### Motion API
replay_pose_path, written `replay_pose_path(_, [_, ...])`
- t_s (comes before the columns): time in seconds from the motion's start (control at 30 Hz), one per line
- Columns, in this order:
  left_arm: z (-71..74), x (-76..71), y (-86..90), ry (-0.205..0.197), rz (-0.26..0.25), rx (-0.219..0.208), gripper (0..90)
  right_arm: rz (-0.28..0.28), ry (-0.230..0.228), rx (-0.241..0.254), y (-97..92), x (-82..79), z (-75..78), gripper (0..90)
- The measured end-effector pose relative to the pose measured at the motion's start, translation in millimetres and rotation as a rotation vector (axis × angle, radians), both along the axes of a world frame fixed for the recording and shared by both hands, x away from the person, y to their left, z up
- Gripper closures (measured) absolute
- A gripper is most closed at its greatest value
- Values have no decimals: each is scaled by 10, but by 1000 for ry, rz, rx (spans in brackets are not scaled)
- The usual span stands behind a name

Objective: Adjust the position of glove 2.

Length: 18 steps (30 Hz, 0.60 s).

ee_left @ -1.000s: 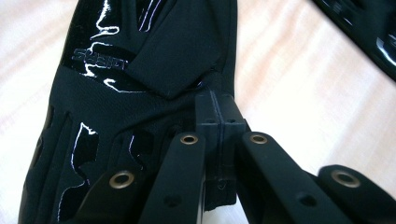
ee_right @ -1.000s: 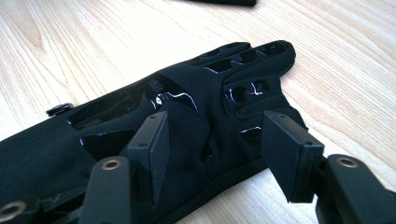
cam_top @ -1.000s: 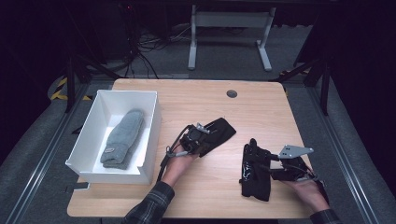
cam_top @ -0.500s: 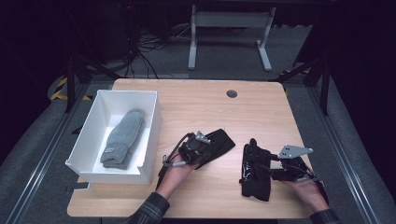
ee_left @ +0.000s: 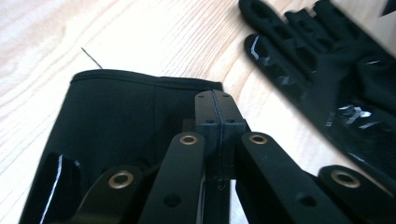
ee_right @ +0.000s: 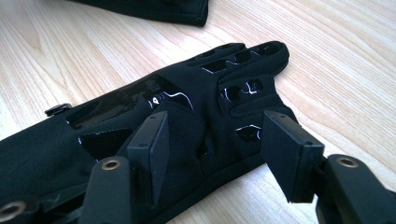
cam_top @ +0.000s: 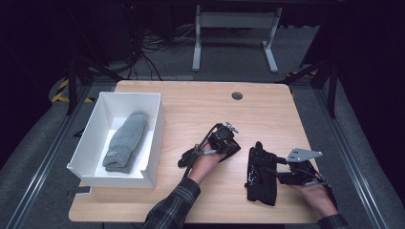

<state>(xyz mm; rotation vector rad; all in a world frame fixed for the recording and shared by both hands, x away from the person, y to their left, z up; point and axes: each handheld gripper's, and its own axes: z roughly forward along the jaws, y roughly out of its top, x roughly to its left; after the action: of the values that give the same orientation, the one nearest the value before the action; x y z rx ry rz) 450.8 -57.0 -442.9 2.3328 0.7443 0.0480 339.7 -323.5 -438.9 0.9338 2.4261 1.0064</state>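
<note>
The left hand-held gripper (cam_top: 228, 138) has dragged its black glove (ee_left: 116, 121) rightward.

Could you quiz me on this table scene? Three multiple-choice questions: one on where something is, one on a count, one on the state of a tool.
1. Where does the grey knitted mitten lie?
A. inside the white rectangular box
B. on the bare wooden table
C. under a black glove

2. How many black fabric gloves are on the light wooden table?
A. one
B. two
C. four

3. How do the jaws of the right hand-held gripper stand?
A. pressed together
B. spread apart over a glove
C. clamped on the box rim

Answers: 1 A, the mitten rests on the box floor. 2 B, one glove lies by the right hand, another under the left hand-held gripper. 3 B, the right gripper view shows a wide gap between them.
</note>
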Motion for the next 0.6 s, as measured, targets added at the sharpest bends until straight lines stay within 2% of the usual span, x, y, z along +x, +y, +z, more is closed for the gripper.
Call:
replay_pose_path(0.1, [-62,-8,-7,26,-13,4,900,1,-1,0,1,-1,3,438])
replay_pose_path(0.23, [-63,-95,23,29,-36,4,900,2,1,-1,2,5,-1,438])
replay_pose_path(0.6, [-78,-532,241,43,-108,9,900,3,3,-7,44,17,-12,438])
